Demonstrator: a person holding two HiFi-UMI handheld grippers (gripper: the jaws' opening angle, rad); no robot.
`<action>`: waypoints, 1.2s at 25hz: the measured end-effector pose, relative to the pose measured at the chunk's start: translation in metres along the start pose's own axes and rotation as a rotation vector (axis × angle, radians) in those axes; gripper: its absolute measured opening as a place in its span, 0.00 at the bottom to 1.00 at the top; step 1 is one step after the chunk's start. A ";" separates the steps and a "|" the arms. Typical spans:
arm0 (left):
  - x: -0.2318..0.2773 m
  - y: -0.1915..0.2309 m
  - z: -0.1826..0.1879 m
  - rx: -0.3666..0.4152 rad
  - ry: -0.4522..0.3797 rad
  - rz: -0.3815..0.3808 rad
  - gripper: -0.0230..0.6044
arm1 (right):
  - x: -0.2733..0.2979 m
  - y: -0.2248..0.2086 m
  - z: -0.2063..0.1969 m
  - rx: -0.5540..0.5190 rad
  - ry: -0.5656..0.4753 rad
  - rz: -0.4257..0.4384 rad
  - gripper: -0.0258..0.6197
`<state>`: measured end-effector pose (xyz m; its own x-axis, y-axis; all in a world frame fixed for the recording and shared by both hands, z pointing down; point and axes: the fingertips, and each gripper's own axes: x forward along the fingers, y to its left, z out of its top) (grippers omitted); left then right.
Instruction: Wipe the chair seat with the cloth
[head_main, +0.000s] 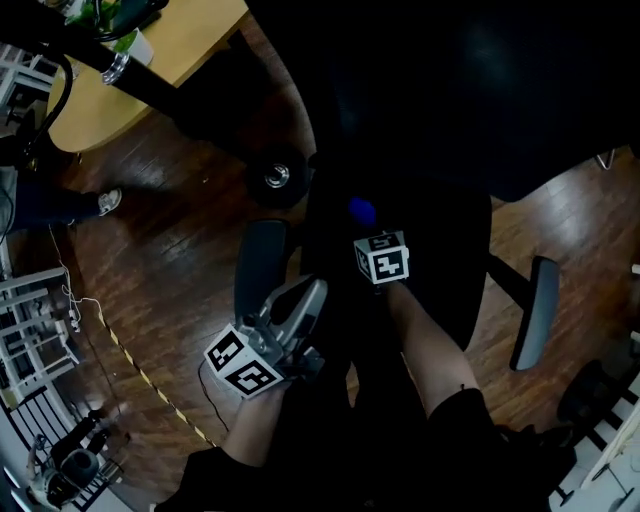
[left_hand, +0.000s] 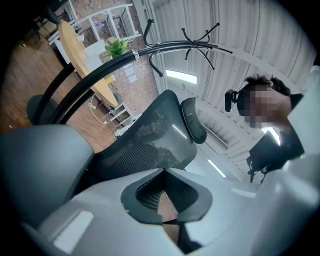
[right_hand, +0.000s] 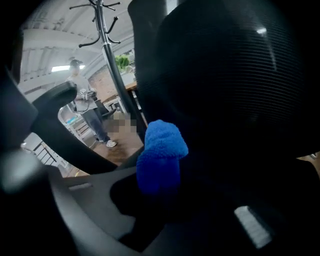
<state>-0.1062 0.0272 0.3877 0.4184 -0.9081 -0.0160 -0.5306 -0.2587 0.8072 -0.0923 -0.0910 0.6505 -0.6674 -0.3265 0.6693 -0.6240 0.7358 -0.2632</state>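
**Head view:** a dark chair (head_main: 400, 150) stands on a wooden floor (head_main: 190, 230). The right claw (head_main: 364, 226) reaches over the seat (head_main: 440, 270) with a blue cloth (head_main: 360, 210) at its tip, near the seat's back edge. It is too dark to tell whether the cloth touches the seat. The left claw (head_main: 306, 292) hangs just beside the left armrest (head_main: 258, 262), at the seat's left side. A wooden bench (head_main: 175, 45) shows at upper left.

**Left gripper view:** the left claw's jaws meet with nothing gripped between them. Beyond them rise the mesh backrest (left_hand: 150, 140), the headrest (left_hand: 194, 120) and a coat rack (left_hand: 192, 42). A person (left_hand: 300, 125) shows at right.

**Right gripper view:** the right claw's jaws are clamped on the cloth, which sticks up from them against the black backrest.
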 end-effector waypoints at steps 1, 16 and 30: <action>-0.003 0.002 0.001 -0.002 -0.010 0.006 0.02 | 0.011 0.015 -0.004 -0.008 0.023 0.028 0.10; -0.004 -0.003 -0.012 0.007 0.025 -0.017 0.02 | -0.009 -0.043 -0.065 0.002 0.071 -0.095 0.10; 0.034 -0.020 -0.042 0.020 0.124 -0.072 0.02 | -0.176 -0.236 -0.115 0.126 0.094 -0.483 0.10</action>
<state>-0.0506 0.0152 0.3958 0.5433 -0.8396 0.0006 -0.5102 -0.3295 0.7944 0.2192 -0.1388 0.6746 -0.2542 -0.5527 0.7937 -0.9004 0.4349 0.0144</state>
